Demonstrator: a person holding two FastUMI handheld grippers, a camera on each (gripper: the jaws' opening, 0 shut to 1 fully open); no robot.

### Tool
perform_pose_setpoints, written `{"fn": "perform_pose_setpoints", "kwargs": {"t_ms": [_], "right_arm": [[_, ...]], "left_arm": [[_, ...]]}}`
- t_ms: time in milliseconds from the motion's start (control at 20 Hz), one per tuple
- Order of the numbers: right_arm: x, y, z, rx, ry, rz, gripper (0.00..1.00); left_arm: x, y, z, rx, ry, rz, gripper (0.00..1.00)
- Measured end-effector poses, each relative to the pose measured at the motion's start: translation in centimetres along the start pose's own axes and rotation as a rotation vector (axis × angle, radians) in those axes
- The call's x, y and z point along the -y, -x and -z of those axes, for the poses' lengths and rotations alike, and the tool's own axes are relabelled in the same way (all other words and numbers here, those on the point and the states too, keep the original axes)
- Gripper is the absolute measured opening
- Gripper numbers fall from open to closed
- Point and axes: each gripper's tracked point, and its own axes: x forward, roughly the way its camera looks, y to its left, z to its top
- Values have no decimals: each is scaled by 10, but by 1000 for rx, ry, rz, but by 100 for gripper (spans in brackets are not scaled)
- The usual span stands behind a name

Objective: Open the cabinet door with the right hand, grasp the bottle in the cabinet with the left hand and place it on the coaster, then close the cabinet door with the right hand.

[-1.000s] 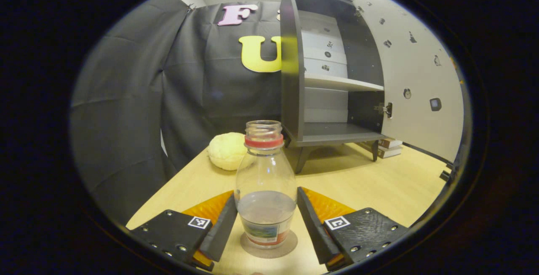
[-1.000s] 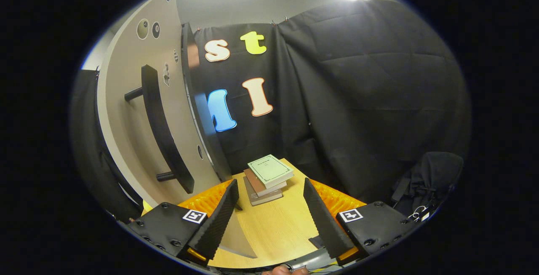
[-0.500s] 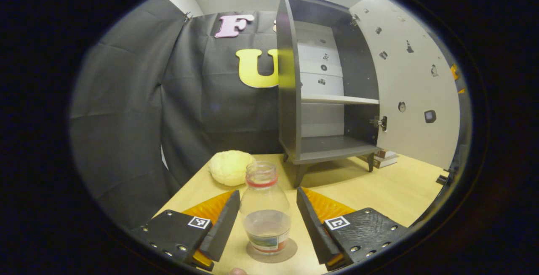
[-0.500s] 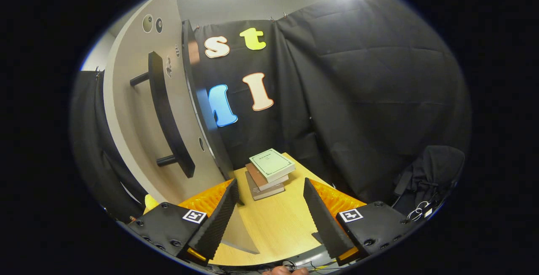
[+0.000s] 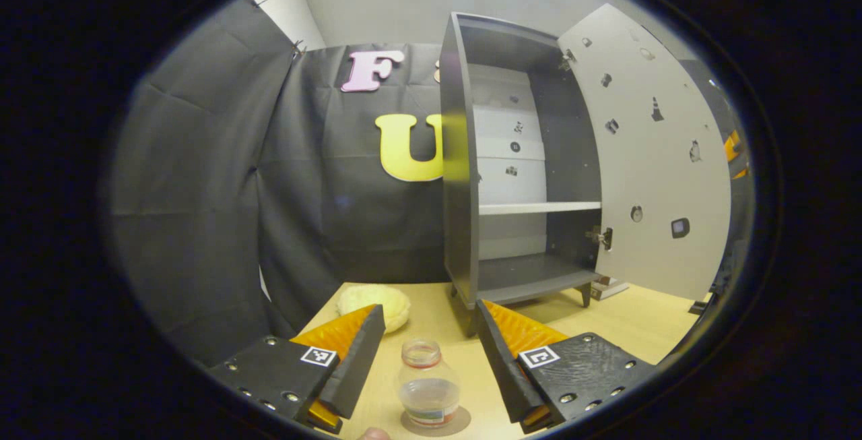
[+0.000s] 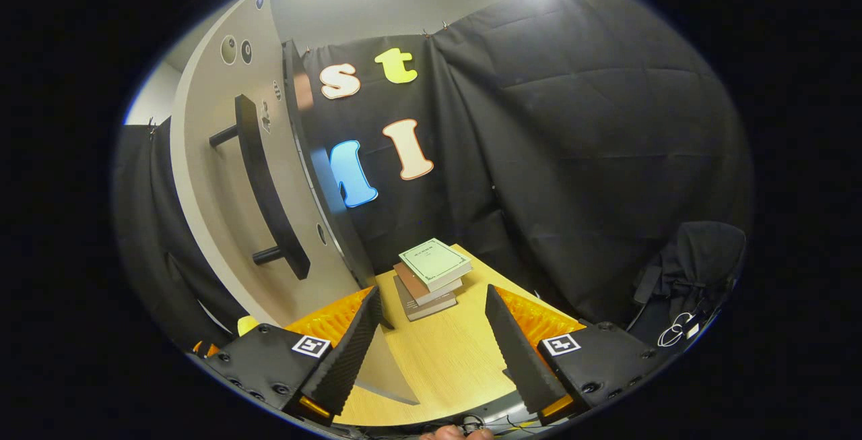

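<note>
A pale yellow bun-like lump (image 5: 374, 305) lies on the wooden table (image 5: 646, 319) at about 7 o'clock in the left gripper view, near the black cloth wall (image 5: 202, 184). In the right gripper view a stack of books (image 6: 431, 277) — a light green one on top, brown ones under it — sits at 6 o'clock on the table, close to the cloth. At 4 o'clock, off the table's edge, hangs a dark bundle (image 6: 700, 258) with a white cord (image 6: 677, 335) — what it is cannot be told.
</note>
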Motion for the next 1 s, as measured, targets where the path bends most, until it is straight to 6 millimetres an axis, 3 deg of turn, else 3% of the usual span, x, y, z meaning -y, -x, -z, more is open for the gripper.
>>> {"fn": "perform_pose_setpoints", "kwargs": {"t_ms": [150,300,700,900,950,1000], "right_arm": [[2,-1,-6,3,6,-7,98],[2,-7,-16,22,29,-25,98],[-6,-28,-53,43,59,-176,98],[-17,-29,-69,32,70,-268,98],[-22,-30,-75,39,85,-291,93],[-24,-31,-78,44,98,-310,98]], "left_arm": [[0,2,-39,32,-40,-17,83],[7,7,-64,1,-66,-32,82],[55,59,-150,-5,13,-104,80],[93,80,-153,-63,52,-158,80],[102,84,-152,-73,67,-166,80],[111,88,-153,-76,79,-169,80]]}}
